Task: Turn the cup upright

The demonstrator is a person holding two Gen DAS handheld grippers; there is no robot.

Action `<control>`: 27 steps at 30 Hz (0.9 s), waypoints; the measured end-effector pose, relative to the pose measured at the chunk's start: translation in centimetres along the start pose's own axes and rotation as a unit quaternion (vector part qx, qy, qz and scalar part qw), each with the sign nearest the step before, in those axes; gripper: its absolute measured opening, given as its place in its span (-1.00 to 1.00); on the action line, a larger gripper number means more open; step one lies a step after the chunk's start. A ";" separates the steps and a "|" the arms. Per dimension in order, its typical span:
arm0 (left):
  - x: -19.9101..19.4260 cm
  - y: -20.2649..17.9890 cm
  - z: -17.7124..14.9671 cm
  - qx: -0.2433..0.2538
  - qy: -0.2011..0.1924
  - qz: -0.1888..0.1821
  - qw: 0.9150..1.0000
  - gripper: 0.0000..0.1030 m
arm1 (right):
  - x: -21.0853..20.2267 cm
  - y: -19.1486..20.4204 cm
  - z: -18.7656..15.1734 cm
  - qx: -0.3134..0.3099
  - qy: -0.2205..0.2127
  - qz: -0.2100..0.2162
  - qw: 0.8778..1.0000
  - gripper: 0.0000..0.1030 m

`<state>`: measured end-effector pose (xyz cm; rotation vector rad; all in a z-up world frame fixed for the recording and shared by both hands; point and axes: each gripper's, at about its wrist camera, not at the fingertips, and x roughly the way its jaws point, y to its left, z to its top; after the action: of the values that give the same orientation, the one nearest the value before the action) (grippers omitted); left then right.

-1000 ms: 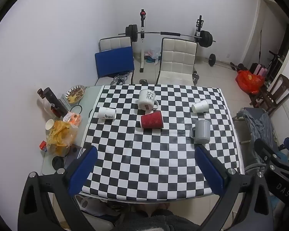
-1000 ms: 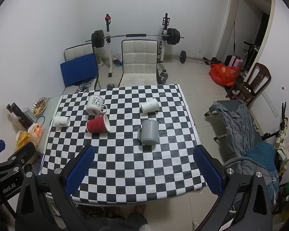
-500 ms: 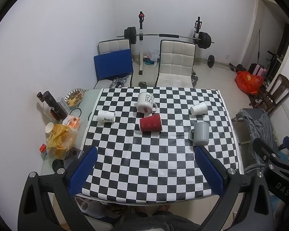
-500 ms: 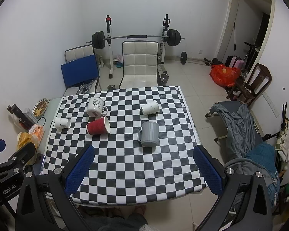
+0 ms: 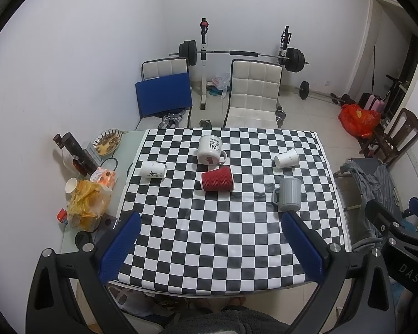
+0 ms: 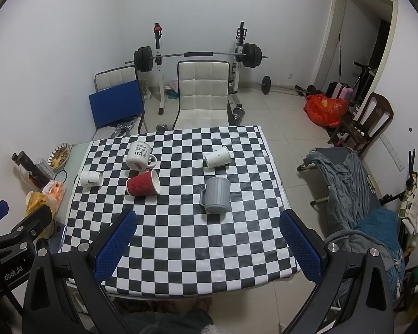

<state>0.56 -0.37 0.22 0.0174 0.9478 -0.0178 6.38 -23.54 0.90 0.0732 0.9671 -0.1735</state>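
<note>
1. Change vs. earlier frames: both views now sit a little higher and further back; the checkered table (image 5: 225,239) lies lower in frame and more floor shows behind it. The cups keep their places.
2. Left of the left wrist view: small white cup (image 5: 153,169) on its side near the table's left edge.
3. Centre: white tea mug (image 5: 209,149) inverted, rim down; just below it the red paper cup (image 5: 217,178) on its side.
4. Right of centre: white paper cup (image 5: 286,158) on its side; grey mug (image 5: 289,194) inverted, handle to frame left.
5. Left gripper (image 5: 213,242): jaws spread wide, empty, over the near table edge.
6. Right gripper (image 6: 209,240): likewise spread, empty, well short of the grey mug (image 6: 216,194).
7. Hard to read: clutter (image 5: 87,203) on the side table at frame left; print on the small white cup is illegible; the far right of the left wrist view shows only part of the right gripper.
</note>
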 end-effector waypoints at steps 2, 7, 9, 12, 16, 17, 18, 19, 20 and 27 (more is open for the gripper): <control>0.1 -0.1 0.1 -0.001 -0.001 0.001 1.000 1.00 | -0.1 0.0 0.0 0.000 -0.001 0.001 1.000 1.00; 0.0 0.0 0.0 0.000 -0.001 0.000 1.000 1.00 | -0.3 0.1 0.0 0.000 -0.002 0.000 1.000 1.00; 0.0 0.0 0.0 0.000 -0.002 -0.001 1.000 1.00 | -0.3 0.1 0.0 0.000 -0.002 0.001 1.000 1.00; 0.0 0.0 0.0 0.000 -0.002 -0.001 1.000 1.00 | -0.5 0.2 -0.1 0.000 -0.002 0.001 1.000 1.00; 0.0 0.0 -0.1 0.000 -0.003 -0.001 1.000 1.00 | -0.6 0.2 -0.1 0.000 -0.003 0.002 1.000 1.00; 0.0 0.0 -0.1 0.000 -0.003 -0.001 1.000 1.00 | -0.6 0.2 -0.1 0.000 -0.003 0.001 1.000 1.00; 0.0 -0.1 0.1 0.000 -0.003 -0.001 1.000 1.00 | -0.7 0.2 -0.1 0.000 -0.003 0.001 1.000 1.00; 0.0 0.0 -0.1 0.000 -0.003 -0.001 1.000 1.00 | -0.7 0.2 -0.1 0.000 -0.003 0.001 1.000 1.00; 0.0 0.0 0.0 0.000 -0.003 -0.001 1.000 1.00 | -0.7 0.1 -0.1 0.000 -0.003 0.002 1.000 1.00; -0.1 0.1 -0.1 -0.001 -0.005 -0.002 1.000 1.00 | -0.9 0.1 -0.1 0.000 -0.004 0.001 1.000 1.00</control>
<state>0.41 -0.31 0.21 0.0138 0.9374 -0.0206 5.78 -23.33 1.57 0.0735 0.9590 -0.1719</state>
